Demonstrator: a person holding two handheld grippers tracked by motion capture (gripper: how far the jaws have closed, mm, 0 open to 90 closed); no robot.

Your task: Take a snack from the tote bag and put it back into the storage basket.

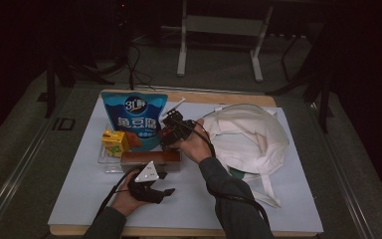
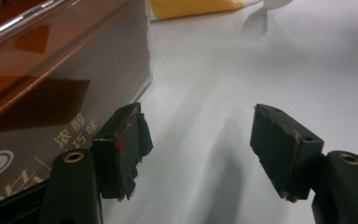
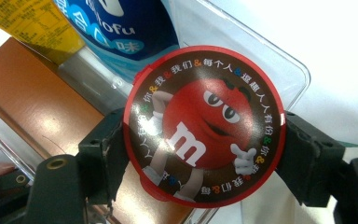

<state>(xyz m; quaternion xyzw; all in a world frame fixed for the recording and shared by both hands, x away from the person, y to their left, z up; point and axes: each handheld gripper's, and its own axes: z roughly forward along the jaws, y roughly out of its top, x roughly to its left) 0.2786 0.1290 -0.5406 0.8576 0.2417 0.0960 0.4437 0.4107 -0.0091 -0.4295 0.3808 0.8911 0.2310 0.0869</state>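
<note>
Candy tin [image 3: 204,126] — round, red-rimmed, with a red cartoon figure and a white "m" on its lid — sat pinched between the two black jaws of the right gripper [image 3: 204,140], one pad pressed against each side of its rim. In the high view the right gripper [image 1: 173,130] hung above the clear plastic tray [image 1: 105,160] at the middle of the table, just in front of the blue snack pouch [image 1: 135,118]; the tin itself was too small to make out there. Behind the tin, the right gripper view showed the brown box [image 3: 32,93], a strip of the blue pouch and a corner of the yellow carton [image 3: 37,23], all lying in the tray.

The left gripper [image 1: 149,185] rested low on the white table sheet [image 1: 79,194] near the person's edge, just in front of the brown box [image 1: 150,160]. Its jaws stood spread with nothing between them — in its own view the left gripper [image 2: 200,149] framed bare white sheet, and the glossy brown box [image 2: 51,84] lay close beside one jaw; whether they touched could not be told.

A white cloth bag [image 1: 248,137] lay crumpled to the right of the tray, near the right hand [image 1: 196,144]
</note>
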